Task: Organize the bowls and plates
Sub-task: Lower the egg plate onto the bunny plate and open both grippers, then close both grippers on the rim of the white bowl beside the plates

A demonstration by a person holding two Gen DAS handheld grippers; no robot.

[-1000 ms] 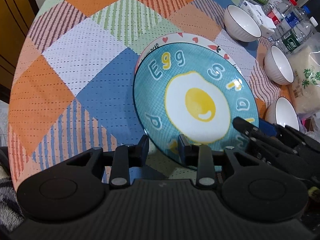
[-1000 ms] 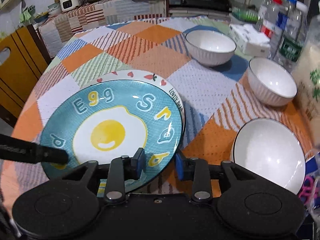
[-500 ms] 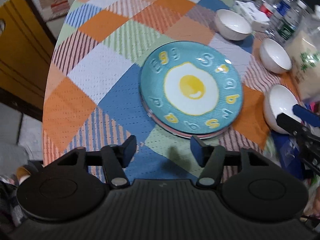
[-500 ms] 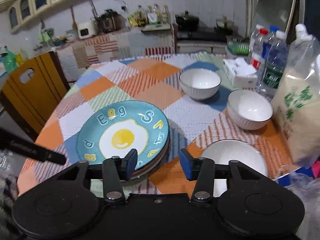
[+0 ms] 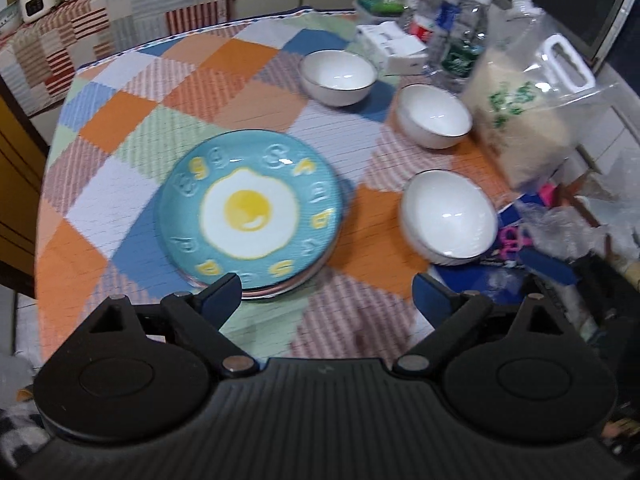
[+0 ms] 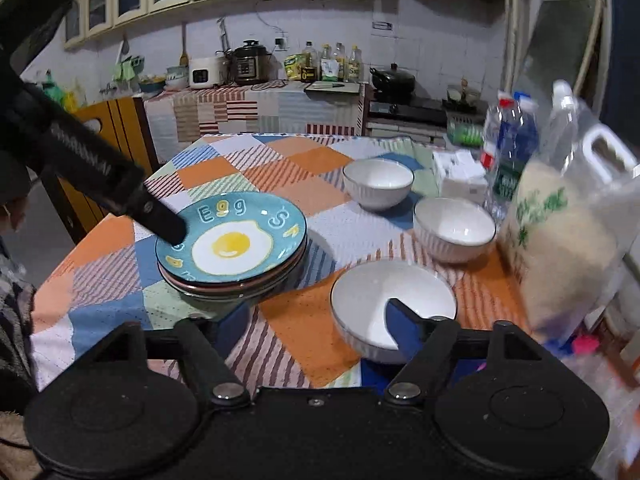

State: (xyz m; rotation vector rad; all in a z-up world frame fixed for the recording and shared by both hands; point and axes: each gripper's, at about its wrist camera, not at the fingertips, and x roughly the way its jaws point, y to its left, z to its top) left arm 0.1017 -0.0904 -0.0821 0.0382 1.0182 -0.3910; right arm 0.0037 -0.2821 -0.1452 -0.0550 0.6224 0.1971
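Both tongs have let go of the egg plate (image 5: 250, 216) and drawn back from it. The left tongs (image 5: 326, 294) and right tongs (image 6: 316, 320) are spreading wider with nothing between the jaws. A second ago they pinched that plate's near rim; now it lies flat on the plate stack (image 6: 236, 280) on the checked worktop (image 5: 132, 116). So the plates look finished, I'd say, and three white bowls (image 5: 450, 220) stand apart to the right — the near one seems the likely next pick.
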